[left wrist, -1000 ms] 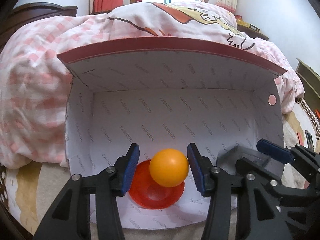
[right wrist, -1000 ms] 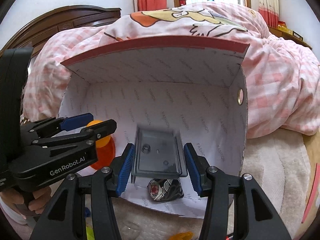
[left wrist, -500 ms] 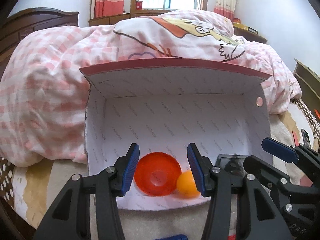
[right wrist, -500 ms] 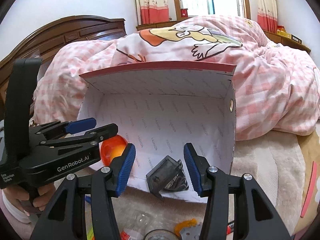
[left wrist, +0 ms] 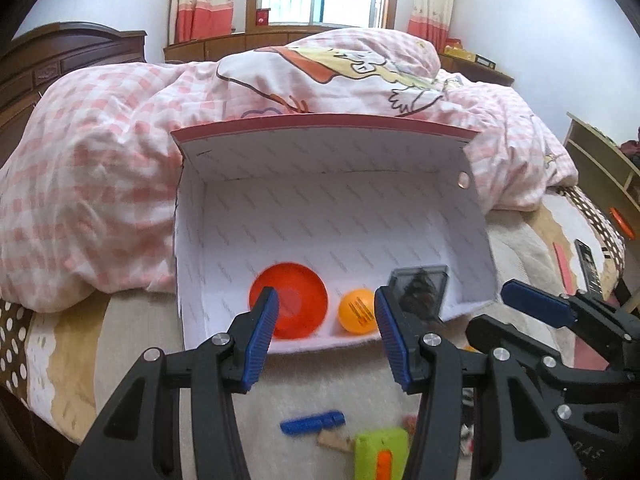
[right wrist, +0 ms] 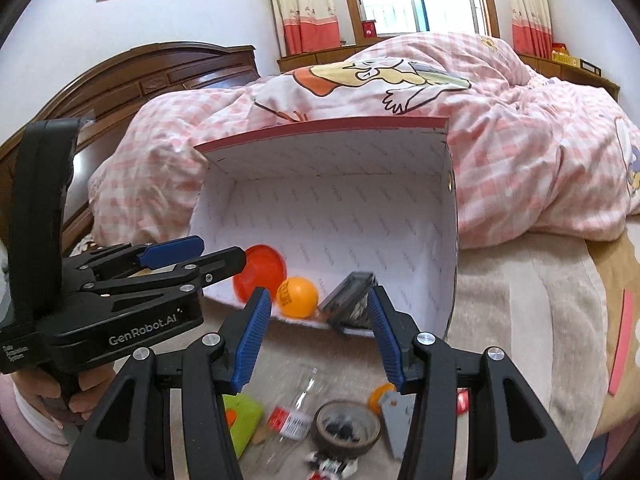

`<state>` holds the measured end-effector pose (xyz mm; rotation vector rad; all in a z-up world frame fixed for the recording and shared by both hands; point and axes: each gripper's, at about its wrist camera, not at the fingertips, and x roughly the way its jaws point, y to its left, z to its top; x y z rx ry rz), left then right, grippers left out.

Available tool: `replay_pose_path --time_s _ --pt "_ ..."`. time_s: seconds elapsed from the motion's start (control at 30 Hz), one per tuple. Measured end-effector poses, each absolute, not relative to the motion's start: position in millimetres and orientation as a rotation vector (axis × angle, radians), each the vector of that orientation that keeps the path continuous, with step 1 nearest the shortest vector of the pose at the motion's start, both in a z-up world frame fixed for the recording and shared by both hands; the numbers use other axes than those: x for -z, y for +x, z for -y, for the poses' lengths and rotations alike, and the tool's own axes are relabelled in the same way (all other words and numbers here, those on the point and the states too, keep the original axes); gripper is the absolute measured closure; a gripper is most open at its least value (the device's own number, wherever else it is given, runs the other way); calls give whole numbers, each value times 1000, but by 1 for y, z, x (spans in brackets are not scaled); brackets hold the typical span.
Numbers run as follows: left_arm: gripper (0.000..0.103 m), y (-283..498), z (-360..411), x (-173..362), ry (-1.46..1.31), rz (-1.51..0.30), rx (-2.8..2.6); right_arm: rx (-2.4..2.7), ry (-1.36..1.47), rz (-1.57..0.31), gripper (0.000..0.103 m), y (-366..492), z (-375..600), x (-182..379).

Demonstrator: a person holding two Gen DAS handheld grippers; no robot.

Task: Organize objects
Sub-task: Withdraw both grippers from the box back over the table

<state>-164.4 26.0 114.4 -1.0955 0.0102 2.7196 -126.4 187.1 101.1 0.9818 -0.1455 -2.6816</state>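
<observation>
Bed's near edge carries loose clutter; the green plastic toy point(left wrist: 382, 454) lies just below the empty, parted left tool point(left wrist: 324, 336), nearer it than the likewise empty right tool point(right wrist: 318, 336).

A box point(left wrist: 332, 208) lies on its side on the bed point(left wrist: 132, 344), its open mouth toward the near side and a quilt point(left wrist: 100, 168) heaped behind and around it. Inside sit a dish point(left wrist: 289, 300) at left, a ball point(left wrist: 357, 311) just right of it, and a small case point(left wrist: 420, 286) farther right. Near of the box, a clip point(left wrist: 313, 422), a bottle point(right wrist: 296, 412) and a tape roll point(right wrist: 347, 428) lie on the bed.
</observation>
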Motion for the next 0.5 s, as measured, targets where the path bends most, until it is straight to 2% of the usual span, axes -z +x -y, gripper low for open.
replay_pose_path --time_s 0.5 --pt "53 -88 -34 -95 -1114 59 -2627 2652 1056 210 51 -52 -188 -67"
